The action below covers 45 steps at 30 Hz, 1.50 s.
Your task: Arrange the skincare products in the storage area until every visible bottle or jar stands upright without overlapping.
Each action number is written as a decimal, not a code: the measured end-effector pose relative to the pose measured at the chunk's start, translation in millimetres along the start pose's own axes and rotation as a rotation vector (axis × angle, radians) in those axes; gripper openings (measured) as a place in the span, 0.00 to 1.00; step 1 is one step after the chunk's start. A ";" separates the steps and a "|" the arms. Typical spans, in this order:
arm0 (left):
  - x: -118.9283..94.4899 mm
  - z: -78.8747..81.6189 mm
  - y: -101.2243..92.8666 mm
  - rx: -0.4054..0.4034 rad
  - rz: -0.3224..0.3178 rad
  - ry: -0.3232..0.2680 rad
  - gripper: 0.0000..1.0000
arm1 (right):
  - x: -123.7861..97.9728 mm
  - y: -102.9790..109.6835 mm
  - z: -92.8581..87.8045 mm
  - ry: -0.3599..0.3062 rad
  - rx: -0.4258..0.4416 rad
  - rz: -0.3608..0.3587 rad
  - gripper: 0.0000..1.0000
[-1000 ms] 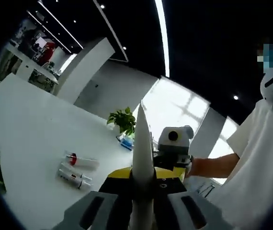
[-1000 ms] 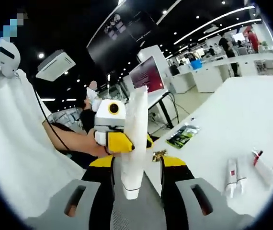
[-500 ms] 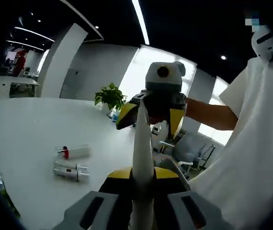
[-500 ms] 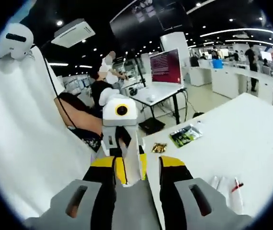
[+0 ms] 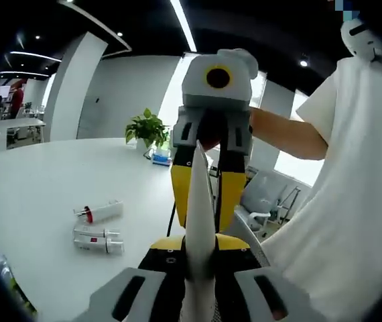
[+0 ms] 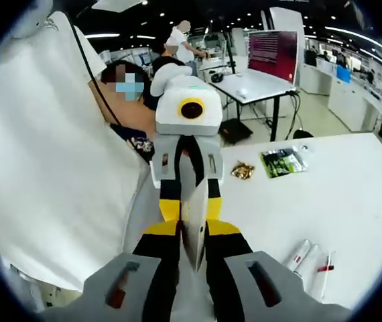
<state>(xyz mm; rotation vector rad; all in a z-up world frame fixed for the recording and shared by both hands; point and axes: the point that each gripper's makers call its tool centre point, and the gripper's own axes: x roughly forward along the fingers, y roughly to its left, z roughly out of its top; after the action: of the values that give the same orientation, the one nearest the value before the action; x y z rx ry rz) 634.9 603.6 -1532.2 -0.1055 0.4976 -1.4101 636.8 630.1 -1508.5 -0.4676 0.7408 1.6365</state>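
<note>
between both tongs (image 5: 198, 208), a white tube (image 6: 196, 221)

A smooth, matt white finish is being shown by the table (image 5: 57, 174). Glossy white plastic is being shown by the tubes (image 5: 98, 231), one bearing a red cap. The white tube (image 5: 200, 221) being gripped is looking smooth and softly sheened. Matt grey and glossy yellow plastic are being shown by the left gripper (image 5: 201, 258). Soft white cloth is being worn by the person (image 6: 50, 161). A shiny foil packet (image 6: 282, 161) is lying on the table.
</note>
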 end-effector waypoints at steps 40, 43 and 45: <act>-48.0 -41.4 78.0 0.096 0.558 -0.018 0.36 | -3.6 -73.5 -0.4 0.101 0.047 -0.312 0.04; -53.9 -44.7 89.7 0.158 0.662 0.007 0.36 | -6.8 -82.6 0.0 0.123 0.037 -0.328 0.04; -51.9 -46.7 92.0 0.183 0.683 0.028 0.36 | -9.8 -88.9 0.4 0.138 0.028 -0.340 0.05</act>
<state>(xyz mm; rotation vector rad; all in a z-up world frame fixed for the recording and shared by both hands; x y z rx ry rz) 696.9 679.7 -1593.1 0.2173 0.3738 -0.7803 725.5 630.2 -1520.3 -0.6537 0.7400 1.2843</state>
